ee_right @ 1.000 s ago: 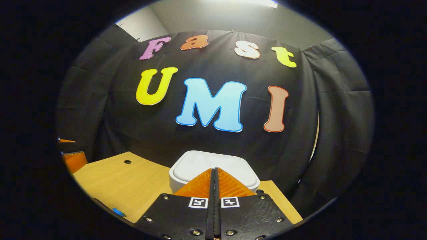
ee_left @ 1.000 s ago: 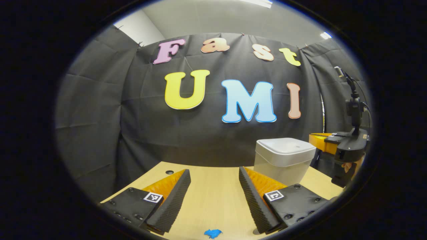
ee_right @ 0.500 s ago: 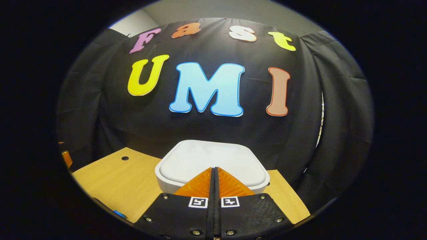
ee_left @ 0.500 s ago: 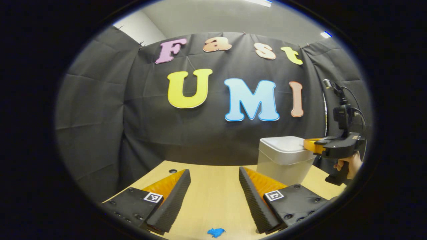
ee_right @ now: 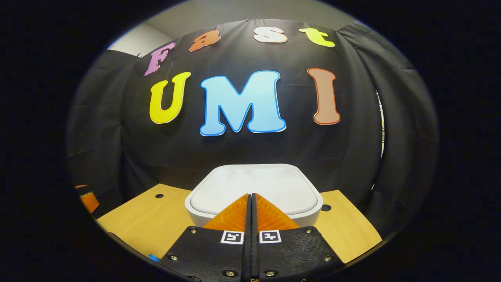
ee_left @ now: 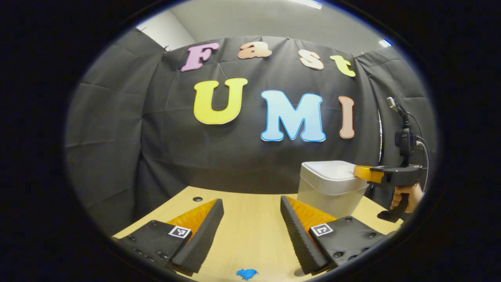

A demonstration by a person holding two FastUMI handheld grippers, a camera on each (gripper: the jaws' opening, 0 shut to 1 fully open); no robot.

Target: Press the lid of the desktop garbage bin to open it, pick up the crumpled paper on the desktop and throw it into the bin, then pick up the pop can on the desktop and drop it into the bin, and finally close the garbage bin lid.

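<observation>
The right gripper (ee_right: 250, 194) had its fingers closed flat together, holding nothing, with the tips over the near edge of the lid (ee_right: 254, 187). Whether they touched the lid could not be told. The bin (ee_left: 328, 188) stood near the table's far right corner, lid down. The left gripper (ee_left: 250, 219) hung wide open and empty over the table's (ee_left: 250, 235) near middle, well apart from the bin.

The likely trouble was a press landing too near the lid's rim: the tips could slide off the smooth lid, or the light bin could tip or skid toward the far edge, with nothing bracing it. A shallow push might also fail to release the latch.

A small blue scrap (ee_left: 246, 273) lay on the table at the near edge, below the left gripper. Neither the paper nor the can could be made out. Nothing stood between the right gripper and the lid.
</observation>
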